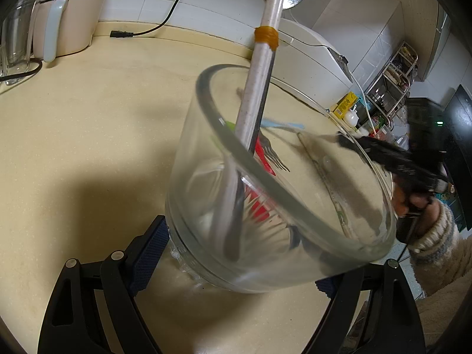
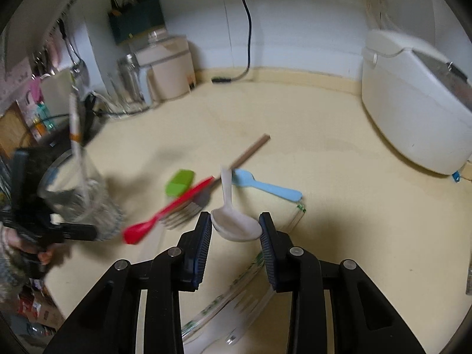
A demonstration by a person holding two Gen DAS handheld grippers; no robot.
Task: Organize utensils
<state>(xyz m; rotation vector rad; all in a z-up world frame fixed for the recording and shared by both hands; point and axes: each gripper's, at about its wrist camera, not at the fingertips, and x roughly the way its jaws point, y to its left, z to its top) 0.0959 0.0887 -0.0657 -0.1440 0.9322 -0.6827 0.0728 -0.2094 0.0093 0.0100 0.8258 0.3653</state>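
The white spoon [image 2: 233, 218] is light, stiff and smooth plastic, so it can slip or swivel; you have it by the bowl, between the pads of your right claw [image 2: 236, 225], part open and closed on it, handle pointing away over the tabletop [image 2: 324, 177]. It seems lifted clear, though blur makes that uncertain. Beyond it lie the red spatula [image 2: 165, 211], a fork [image 2: 183, 215], green scraper [image 2: 180, 181] and blue spoon [image 2: 265, 187]. Your left claw [image 1: 236, 253] grips the glass jar [image 1: 265, 206], fragile and slick, already holding a long utensil [image 1: 259, 82].
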